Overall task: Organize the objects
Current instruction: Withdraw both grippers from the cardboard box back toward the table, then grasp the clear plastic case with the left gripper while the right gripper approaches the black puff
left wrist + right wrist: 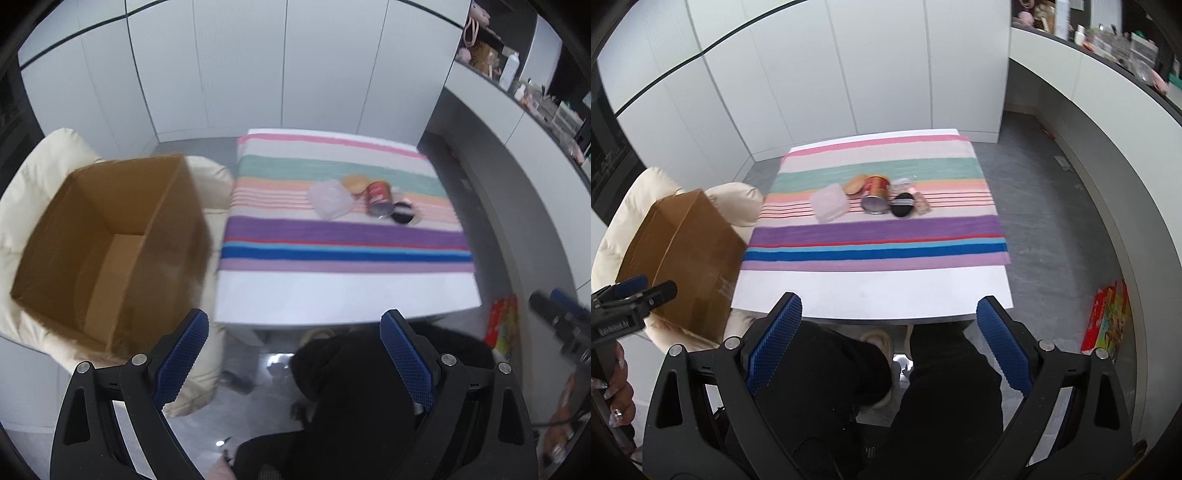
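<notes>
Both grippers hang above the person's lap, short of the near edge of the tabletop [871, 295], and both point down toward it. The left gripper [295, 354] has its blue pads spread wide with nothing between them, and the right gripper [890, 343] stands just as wide and just as empty. The things to be sorted lie well ahead of both, bunched on the striped cloth [879, 247] near the middle of the tabletop: a clear plastic case [829, 203], a tan round puff [855, 183] behind it, a red can [876, 195] on its side, a black puff [903, 206] and a small pink item [922, 205] at the right end. The left wrist view looks down into the open cardboard box [110, 251], which sits on a cream cushion [40, 170] left of the tabletop; nothing can be seen inside it. The right wrist view shows only that box's outer walls, but shows the row of things more sharply, along with a colourful box [1106, 321] on the floor to the right.
</notes>
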The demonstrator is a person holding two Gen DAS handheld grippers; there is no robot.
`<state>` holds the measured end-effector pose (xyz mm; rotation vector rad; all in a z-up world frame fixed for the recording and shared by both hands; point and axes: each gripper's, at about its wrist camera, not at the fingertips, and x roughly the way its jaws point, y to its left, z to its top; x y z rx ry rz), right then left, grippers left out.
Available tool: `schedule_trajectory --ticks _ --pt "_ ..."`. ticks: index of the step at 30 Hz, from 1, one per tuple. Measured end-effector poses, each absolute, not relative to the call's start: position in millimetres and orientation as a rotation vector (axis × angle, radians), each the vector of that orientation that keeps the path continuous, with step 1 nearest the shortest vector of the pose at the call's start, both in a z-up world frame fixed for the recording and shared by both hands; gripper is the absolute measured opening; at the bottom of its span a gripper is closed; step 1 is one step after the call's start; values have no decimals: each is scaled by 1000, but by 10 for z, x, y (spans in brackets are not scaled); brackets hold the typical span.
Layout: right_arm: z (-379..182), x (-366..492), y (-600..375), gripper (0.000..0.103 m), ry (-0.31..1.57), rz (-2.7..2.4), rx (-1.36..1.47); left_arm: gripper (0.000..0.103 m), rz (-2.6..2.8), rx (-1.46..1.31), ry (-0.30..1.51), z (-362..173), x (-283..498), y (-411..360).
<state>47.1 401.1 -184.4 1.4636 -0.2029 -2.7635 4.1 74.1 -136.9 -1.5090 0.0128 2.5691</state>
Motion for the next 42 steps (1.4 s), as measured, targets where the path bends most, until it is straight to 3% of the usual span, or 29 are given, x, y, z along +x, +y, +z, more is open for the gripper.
schedule_trajectory --ticks 7,21,35,42 --pt "-2023 312 4195 97 -211 -2774 1474 96 2586 -1422 131 -1335 -268 1138" --pt "-2615 -587 4297 97 -208 -2737 1548 96 2498 -1528 217 -1784 -1267 1671" --pt "-3421 -1665 4201 97 -166 -2676 1542 96 2406 -1815 111 -2977 -2228 1895" --pt "-3925 -2068 4269 97 -181 -2642 1552 96 2435 -1831 95 -3299 -2479 2034"
